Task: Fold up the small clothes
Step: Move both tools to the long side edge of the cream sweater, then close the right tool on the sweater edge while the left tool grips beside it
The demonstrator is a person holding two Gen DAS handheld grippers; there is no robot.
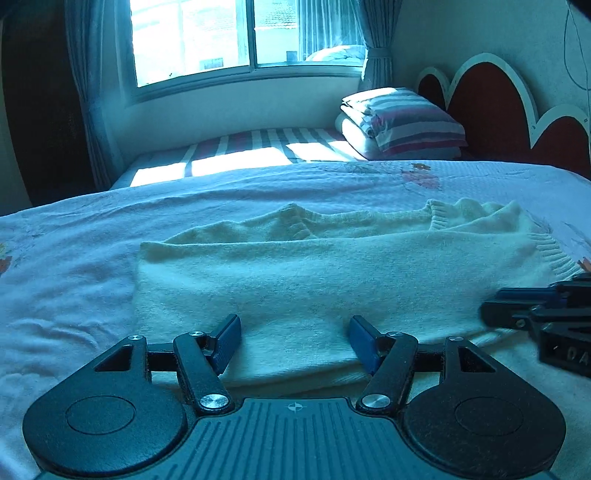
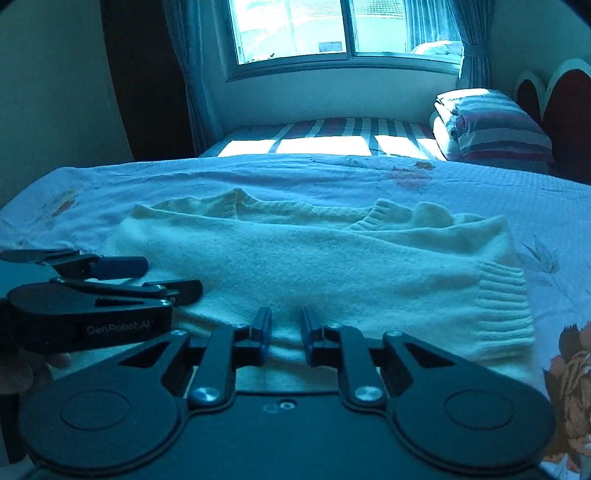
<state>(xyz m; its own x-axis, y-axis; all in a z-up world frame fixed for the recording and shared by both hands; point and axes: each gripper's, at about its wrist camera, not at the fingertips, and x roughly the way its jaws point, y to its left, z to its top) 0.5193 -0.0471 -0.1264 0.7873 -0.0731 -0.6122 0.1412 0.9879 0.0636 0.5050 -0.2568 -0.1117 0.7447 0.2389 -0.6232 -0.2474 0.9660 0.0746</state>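
A cream knitted sweater (image 1: 314, 266) lies folded lengthwise on the bed, ribbed hem at the right, and shows in the right wrist view (image 2: 332, 266) too. My left gripper (image 1: 293, 338) is open, its blue pads either side of the sweater's near edge. My right gripper (image 2: 286, 332) is partly open with a narrow gap over the near edge, holding nothing I can see. The right gripper shows at the right edge of the left view (image 1: 546, 314). The left gripper shows at the left of the right view (image 2: 110, 280).
A pale floral bedspread (image 1: 92, 277) covers the bed. Folded striped bedding (image 1: 402, 122) is stacked at the far right by the red scalloped headboard (image 1: 491, 110). A window (image 1: 236, 33) with curtains is behind.
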